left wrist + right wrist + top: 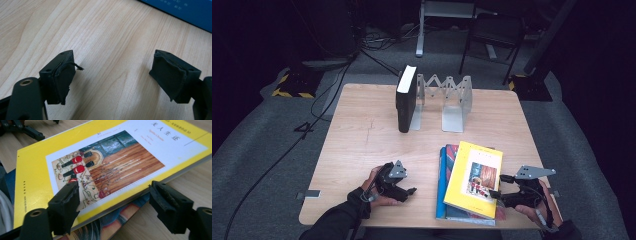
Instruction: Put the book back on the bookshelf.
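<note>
High view: wooden table (pixel 362 145) with a stack of books near the front edge, a folding bookend rack (pixel 447 97) at the back.
Yellow book (pixel 474 177): top of the stack, lying askew, its corner overhanging the illustrated book (pixel 110 225) and the blue book (pixel 441 185) beneath.
Black book (pixel 406 97): upright, leaning on the rack's left end.
Right gripper (pixel 503 186): jaws wide, straddling the yellow book's near edge, pads not pressing.
Left gripper (pixel 404 191): jaws wide and empty, over bare wood left of the stack.
Risk: closing at this shallow bite may catch the cover alone, so pages fan open.
Risk: the lower jaw may hook the illustrated book and drag the stack.
</note>
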The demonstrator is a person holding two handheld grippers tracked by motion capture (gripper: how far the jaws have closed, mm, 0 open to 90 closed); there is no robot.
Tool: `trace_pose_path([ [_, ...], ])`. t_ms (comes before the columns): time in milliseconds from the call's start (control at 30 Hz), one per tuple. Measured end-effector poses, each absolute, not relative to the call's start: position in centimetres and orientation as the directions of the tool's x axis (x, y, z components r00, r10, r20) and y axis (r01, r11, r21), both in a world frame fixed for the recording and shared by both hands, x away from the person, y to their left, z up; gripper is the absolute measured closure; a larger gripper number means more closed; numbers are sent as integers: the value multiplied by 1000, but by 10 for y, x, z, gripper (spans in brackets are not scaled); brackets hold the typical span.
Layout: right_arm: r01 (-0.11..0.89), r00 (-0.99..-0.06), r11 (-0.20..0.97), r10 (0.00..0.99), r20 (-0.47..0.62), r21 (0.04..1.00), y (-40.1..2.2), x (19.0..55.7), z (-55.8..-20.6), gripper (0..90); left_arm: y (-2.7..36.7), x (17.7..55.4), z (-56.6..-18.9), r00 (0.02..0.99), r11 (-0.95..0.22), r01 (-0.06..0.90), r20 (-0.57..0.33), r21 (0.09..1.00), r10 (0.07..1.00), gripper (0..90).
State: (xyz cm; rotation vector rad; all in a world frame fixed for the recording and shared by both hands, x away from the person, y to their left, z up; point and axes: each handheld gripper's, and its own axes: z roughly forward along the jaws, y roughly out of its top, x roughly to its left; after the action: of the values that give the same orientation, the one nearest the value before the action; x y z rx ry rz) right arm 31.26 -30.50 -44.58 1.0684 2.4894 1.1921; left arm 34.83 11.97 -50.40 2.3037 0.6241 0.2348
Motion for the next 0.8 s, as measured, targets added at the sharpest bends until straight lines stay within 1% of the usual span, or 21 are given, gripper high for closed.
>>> trace_pose_path([
  [67,557,-720,408,671,177,724,-307,318,-448,182,117,348,-504,869,-622,363,-10,693,495,190],
  [133,603,-709,386,660,248,698,-308,326,-453,127,113,347,-503,873,-632,357,-5,688,488,190],
  [200,604,-714,397,654,248,692,-308,328,-453,125,111,346,-502,872,-636,357,0,684,490,190],
  [300,586,-735,444,644,212,678,-303,332,-449,120,104,347,-502,880,-644,353,-6,679,475,190],
  [367,582,-740,456,641,206,673,-303,333,-448,120,99,349,-500,883,-653,343,5,675,468,191],
  [433,573,-748,471,635,192,670,-300,335,-446,122,93,352,-499,886,-650,338,2,681,464,223],
  [500,551,-762,498,627,161,670,-297,336,-444,124,87,355,-497,891,-641,331,-6,692,454,227],
  [567,538,-767,505,626,142,675,-293,338,-443,149,83,360,-496,893,-642,327,-3,694,450,231],
  [800,511,-791,529,597,131,677,-280,349,-441,182,75,376,-492,888,-615,337,-24,713,459,244],
])
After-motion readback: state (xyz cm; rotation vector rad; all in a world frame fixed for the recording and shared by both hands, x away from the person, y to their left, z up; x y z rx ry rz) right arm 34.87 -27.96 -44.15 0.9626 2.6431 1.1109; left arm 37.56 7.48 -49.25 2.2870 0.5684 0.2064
